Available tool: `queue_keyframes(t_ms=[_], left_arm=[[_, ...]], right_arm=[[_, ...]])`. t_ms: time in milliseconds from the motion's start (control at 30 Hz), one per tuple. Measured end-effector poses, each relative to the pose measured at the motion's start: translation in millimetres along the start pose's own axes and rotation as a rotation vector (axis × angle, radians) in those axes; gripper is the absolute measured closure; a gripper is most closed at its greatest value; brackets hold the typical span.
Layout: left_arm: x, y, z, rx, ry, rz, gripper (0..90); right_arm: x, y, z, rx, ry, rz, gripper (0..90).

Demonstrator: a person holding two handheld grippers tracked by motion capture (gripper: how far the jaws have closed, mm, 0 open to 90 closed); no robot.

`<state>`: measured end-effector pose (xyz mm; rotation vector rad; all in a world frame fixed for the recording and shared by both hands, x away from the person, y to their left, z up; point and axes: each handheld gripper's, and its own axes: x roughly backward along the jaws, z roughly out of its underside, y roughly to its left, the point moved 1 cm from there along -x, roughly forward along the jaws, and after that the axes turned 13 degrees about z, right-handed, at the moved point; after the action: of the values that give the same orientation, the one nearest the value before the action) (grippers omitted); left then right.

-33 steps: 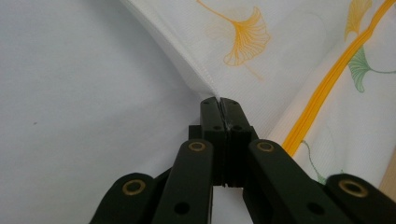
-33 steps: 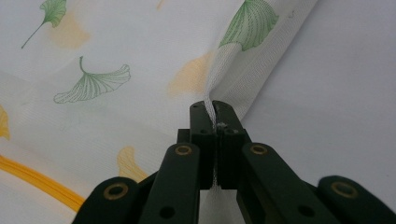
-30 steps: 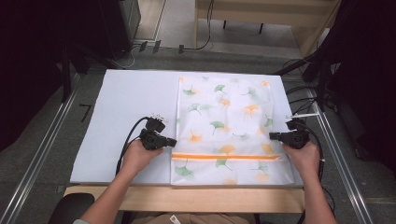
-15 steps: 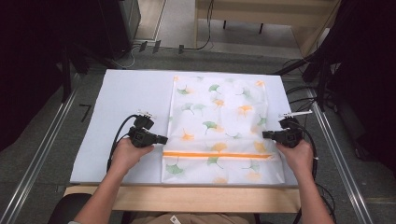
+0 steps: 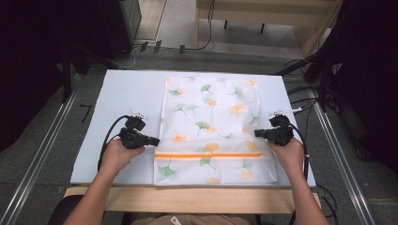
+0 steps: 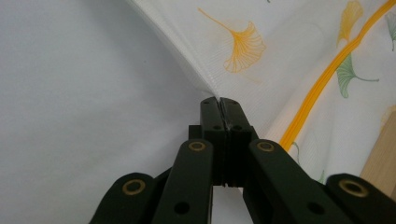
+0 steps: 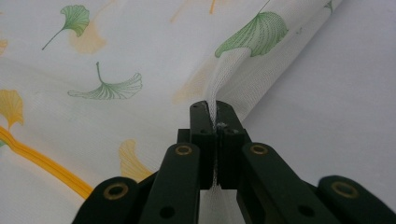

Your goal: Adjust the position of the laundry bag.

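A white mesh cloth [image 5: 211, 117] printed with green and orange ginkgo leaves lies flat on the white board [image 5: 122, 93], with an orange stripe [image 5: 206, 154] across its near part. My left gripper [image 5: 157, 140] is shut on the cloth's left edge, just above the stripe. In the left gripper view the jaws [image 6: 219, 100] pinch a fold of that edge, and the orange stripe [image 6: 322, 79] runs off to the right. My right gripper [image 5: 257, 133] is shut on the right edge. In the right gripper view its jaws [image 7: 215, 105] clamp a bunched strip of mesh [image 7: 224, 70].
The board rests on a wooden table whose front edge [image 5: 187, 199] shows below it. Bare white board lies left of the cloth. Cables [image 5: 300, 89] trail at the right, metal rails [image 5: 42, 154] run along both sides, and dark equipment [image 5: 112, 23] stands behind.
Both hands have moved to the left across the board, dragging the cloth with them. The jaws stay shut on its two side edges.
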<state>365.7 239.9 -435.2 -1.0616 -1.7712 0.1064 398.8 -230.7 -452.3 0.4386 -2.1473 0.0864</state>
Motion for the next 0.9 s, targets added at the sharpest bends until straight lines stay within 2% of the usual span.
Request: queue_keyframes(t_ms=[300,633,667,800,900], left_arm=[[17.3,6.9,6.3,0.006,-0.024,0.001,90.0],[42.6,22.0,25.3,0.024,-0.052,-0.025,90.0],[47.9,24.0,28.8,0.026,-0.063,-0.032,90.0],[52.2,28.8,34.2,0.049,-0.08,-0.036,90.0],[49.7,32.1,35.2,0.059,-0.073,-0.037,90.0]], right_arm=[[-6.2,11.1,-5.8,0.019,0.0,-0.012,89.7],[-19.9,36.2,-14.5,0.057,-0.002,-0.056,89.6],[-21.3,42.8,-15.8,0.076,0.0,-0.058,89.5],[-22.9,52.2,-18.1,0.097,-0.002,-0.06,89.5],[-23.8,54.5,-18.8,0.106,-0.004,-0.054,89.4]])
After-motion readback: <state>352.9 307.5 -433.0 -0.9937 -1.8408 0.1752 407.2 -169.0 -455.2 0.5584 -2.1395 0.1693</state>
